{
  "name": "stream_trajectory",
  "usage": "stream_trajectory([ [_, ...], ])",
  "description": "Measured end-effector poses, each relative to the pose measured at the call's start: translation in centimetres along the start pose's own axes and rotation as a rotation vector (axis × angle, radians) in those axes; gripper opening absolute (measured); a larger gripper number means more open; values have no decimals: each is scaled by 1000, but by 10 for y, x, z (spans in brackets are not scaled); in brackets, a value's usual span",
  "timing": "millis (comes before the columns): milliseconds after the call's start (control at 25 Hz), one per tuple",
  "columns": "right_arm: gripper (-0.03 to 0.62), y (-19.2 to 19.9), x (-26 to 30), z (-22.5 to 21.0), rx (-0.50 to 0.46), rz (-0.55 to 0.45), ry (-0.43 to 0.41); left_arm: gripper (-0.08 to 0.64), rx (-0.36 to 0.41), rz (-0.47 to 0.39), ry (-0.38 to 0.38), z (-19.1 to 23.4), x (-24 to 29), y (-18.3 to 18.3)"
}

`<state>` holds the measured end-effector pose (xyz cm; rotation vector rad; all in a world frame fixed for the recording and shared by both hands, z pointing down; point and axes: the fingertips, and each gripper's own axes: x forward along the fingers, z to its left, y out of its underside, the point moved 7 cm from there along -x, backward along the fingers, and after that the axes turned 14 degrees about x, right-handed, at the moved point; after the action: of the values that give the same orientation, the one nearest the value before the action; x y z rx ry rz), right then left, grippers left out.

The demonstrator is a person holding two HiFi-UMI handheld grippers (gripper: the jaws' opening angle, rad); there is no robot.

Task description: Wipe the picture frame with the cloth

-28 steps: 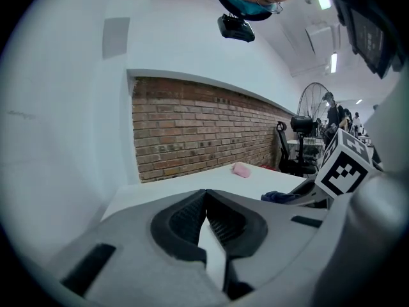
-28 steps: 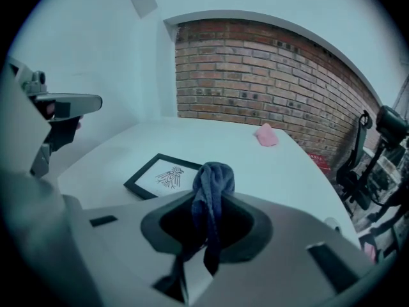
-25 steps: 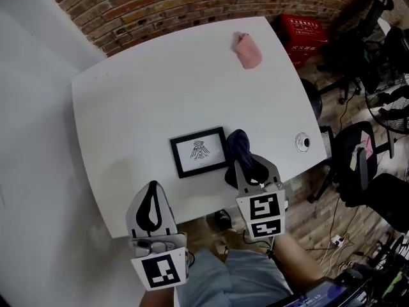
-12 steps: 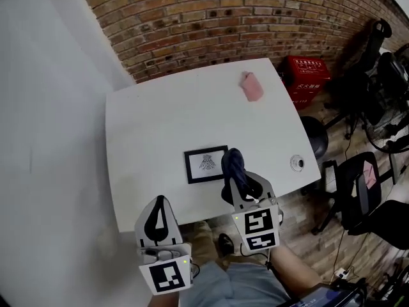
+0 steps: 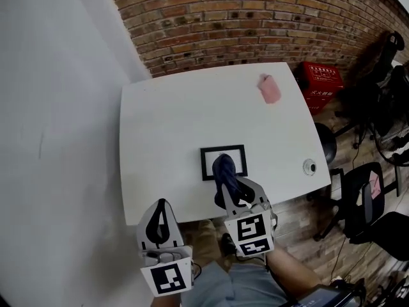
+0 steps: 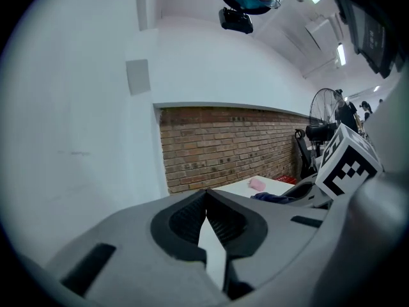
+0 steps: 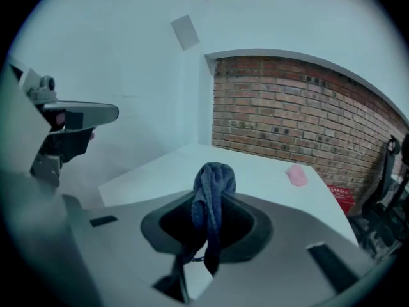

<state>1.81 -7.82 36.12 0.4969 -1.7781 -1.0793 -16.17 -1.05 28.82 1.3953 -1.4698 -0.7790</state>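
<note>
Right gripper (image 5: 224, 184) is clamped on a bunched, wrinkly dark-blue cloth (image 5: 222, 167), right over the thin black rectangular picture frame (image 5: 238, 161) lying flat on the smooth white table (image 5: 166, 123). Left gripper (image 5: 160, 204) jaws are pressed together, empty.

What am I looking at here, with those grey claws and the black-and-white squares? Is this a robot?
It is not a robot. A person holds a hand tool with two jaws, called a gripper, in each hand, and the squares are markers on those tools. The head view comes from a camera on the person's head, looking down. The other two views come from a camera riding on each gripper.

A white table holds a black picture frame, a pink object and a small round object. The right gripper is shut on a dark blue cloth, held over the frame. Whether the cloth touches the frame is unclear. The left gripper is shut and empty.
</note>
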Motion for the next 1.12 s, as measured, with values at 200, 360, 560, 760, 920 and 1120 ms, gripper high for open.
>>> stream_trajectory([
  [200,84,13,20,17,6,54,-30,9,-17,60,12,10,4,21],
  [360,84,27,40,26,14,101,-42,9,-25,105,34,15,16,44],
  [560,84,48,60,30,30,152,-42,9,-32,142,58,18,30,69],
  [760,84,61,71,29,42,189,-30,9,-48,177,86,17,38,88],
  [920,84,67,72,24,49,197,-13,9,-44,149,115,12,47,92],
  [1120,84,70,68,17,56,200,2,9,-49,168,136,4,54,90],
])
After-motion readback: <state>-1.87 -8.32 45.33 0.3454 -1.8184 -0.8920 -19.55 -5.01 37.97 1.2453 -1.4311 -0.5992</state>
